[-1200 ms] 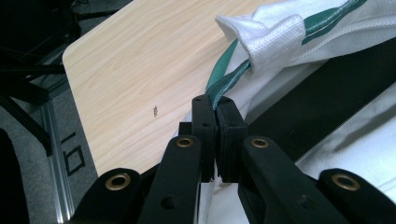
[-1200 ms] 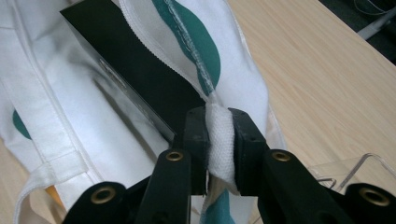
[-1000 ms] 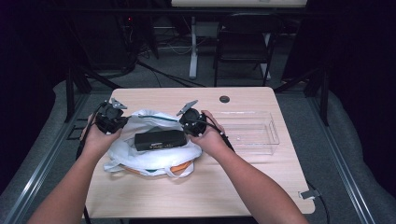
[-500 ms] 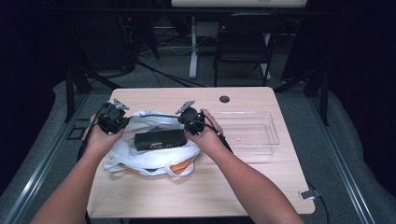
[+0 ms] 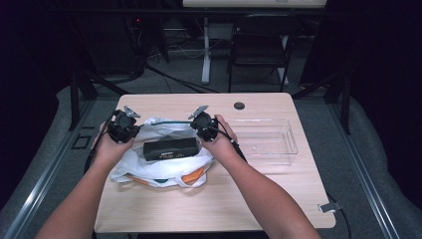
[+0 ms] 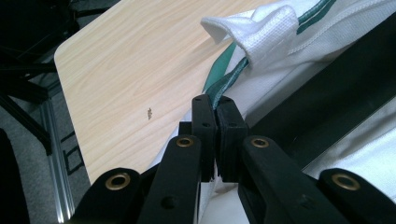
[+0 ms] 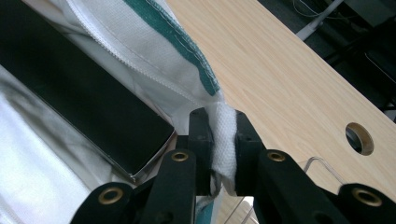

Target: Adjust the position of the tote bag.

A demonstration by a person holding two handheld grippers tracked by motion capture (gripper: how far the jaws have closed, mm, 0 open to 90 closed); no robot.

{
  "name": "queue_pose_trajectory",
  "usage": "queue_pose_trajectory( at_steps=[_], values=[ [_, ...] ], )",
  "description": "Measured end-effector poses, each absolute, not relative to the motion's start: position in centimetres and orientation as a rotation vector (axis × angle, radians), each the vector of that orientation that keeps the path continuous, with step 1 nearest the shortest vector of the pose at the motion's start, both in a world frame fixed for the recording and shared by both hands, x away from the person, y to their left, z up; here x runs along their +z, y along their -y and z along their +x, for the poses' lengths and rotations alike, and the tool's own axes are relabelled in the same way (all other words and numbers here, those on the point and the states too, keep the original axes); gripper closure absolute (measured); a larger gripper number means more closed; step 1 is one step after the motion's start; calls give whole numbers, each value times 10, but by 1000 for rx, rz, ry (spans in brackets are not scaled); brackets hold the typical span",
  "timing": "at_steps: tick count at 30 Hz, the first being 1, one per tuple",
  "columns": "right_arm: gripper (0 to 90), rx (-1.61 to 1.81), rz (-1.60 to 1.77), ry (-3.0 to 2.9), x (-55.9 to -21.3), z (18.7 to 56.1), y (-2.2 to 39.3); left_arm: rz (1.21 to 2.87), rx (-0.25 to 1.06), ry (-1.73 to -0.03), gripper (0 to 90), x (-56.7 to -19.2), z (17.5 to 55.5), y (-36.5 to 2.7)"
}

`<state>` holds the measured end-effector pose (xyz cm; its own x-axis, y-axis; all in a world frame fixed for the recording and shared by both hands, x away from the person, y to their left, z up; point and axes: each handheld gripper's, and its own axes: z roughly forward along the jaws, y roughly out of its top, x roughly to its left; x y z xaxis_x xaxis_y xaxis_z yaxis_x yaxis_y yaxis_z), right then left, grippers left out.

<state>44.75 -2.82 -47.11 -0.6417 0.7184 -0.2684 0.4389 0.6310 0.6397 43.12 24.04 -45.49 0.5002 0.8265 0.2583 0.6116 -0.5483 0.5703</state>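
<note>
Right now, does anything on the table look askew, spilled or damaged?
Nothing stands out. Both claws, left and right, pinch the white bag's rim, the black box sits across it, and the clear tray lies square on the table.

No readable text, brand, number or sign anywhere. Black box on white bag carries pale label strip in high view, print too small and blurred to read.

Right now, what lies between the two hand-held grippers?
In the high view, a black box lies on the white bag between the left hand-held gripper and the right hand-held gripper, each clamped on the bag's edge.
</note>
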Motion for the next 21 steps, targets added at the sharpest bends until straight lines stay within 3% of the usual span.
queue_pose_trajectory(
  at_steps=[21],
  values=[
    [816, 714, 984, -2363, -479, 462, 28, 2346, 723, -1216, 885, -471, 437, -237]
  ],
)
